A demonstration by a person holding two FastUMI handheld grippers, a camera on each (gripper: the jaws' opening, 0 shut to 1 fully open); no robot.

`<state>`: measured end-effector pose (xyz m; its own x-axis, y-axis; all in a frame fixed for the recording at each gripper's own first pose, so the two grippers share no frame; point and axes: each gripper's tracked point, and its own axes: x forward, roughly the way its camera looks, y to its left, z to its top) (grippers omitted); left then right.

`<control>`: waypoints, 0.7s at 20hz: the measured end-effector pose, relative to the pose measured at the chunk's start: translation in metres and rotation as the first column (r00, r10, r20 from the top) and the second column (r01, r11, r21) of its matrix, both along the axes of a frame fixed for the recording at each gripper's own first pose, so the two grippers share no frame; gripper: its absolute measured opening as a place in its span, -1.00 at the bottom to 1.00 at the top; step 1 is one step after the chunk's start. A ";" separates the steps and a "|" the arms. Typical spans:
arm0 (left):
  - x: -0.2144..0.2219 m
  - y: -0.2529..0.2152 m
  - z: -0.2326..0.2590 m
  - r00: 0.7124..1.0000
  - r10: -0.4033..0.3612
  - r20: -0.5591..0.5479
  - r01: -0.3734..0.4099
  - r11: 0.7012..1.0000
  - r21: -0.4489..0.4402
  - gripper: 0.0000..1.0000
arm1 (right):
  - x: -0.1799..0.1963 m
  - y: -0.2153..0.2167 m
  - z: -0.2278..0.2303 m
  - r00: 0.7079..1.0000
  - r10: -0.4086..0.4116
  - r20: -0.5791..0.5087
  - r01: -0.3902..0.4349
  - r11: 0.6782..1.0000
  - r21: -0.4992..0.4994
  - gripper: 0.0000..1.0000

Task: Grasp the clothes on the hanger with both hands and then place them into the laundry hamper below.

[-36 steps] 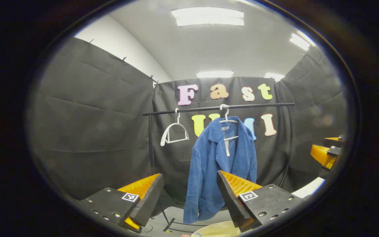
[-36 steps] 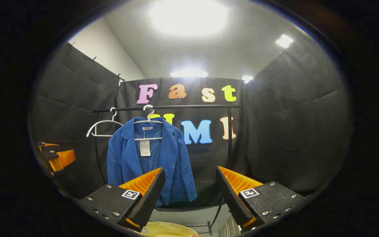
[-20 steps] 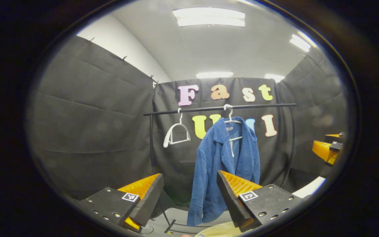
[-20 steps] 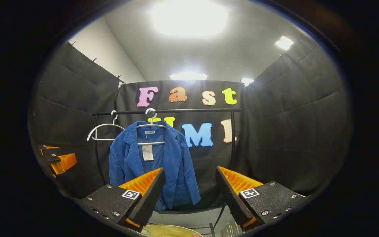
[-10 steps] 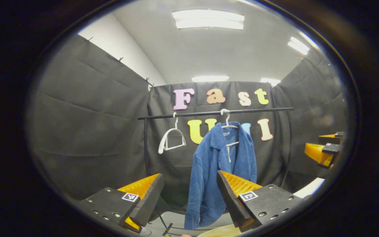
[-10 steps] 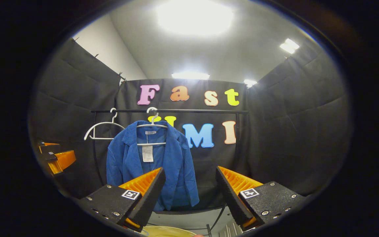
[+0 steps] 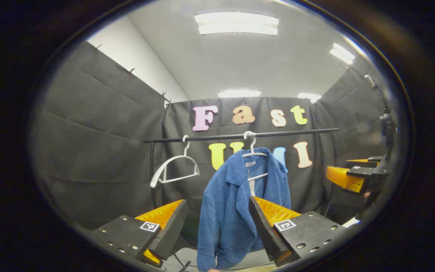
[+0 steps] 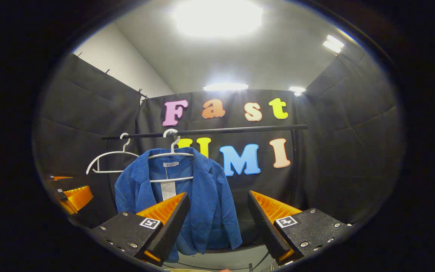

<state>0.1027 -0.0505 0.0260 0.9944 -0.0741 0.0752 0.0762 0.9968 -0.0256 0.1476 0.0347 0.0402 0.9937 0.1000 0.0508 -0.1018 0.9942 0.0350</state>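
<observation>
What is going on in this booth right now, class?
A person holds a claw in each hand, both pointed at a blue jacket hanging on a white hanger from a black rail. The left claw and the right claw are both open and neither touches the jacket. An empty hanger hangs beside it. Nothing has been grasped yet.

Blue jacket [image 7: 236, 204] on hanger [image 7: 254, 155]; left hand-held gripper [image 7: 217, 226] open.
</observation>
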 end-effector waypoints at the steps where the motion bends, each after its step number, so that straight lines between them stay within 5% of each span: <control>1: 0.008 -0.008 -0.001 1.000 -0.005 -0.006 0.005 1.000 -0.010 0.86 | 0.012 -0.001 0.003 1.000 0.006 0.005 -0.006 1.000 0.003 0.89; 14: 0.119 -0.061 -0.017 0.995 0.061 -0.077 -0.061 0.998 -0.001 0.86 | 0.139 0.017 -0.003 0.989 0.146 0.002 -0.146 0.989 0.030 0.89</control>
<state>0.2217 -0.1116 0.0086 0.9999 -0.0130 -0.0017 0.0129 0.9994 -0.0323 0.2867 0.0518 0.0376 0.9685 0.2426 0.0558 -0.2460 0.9671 0.0647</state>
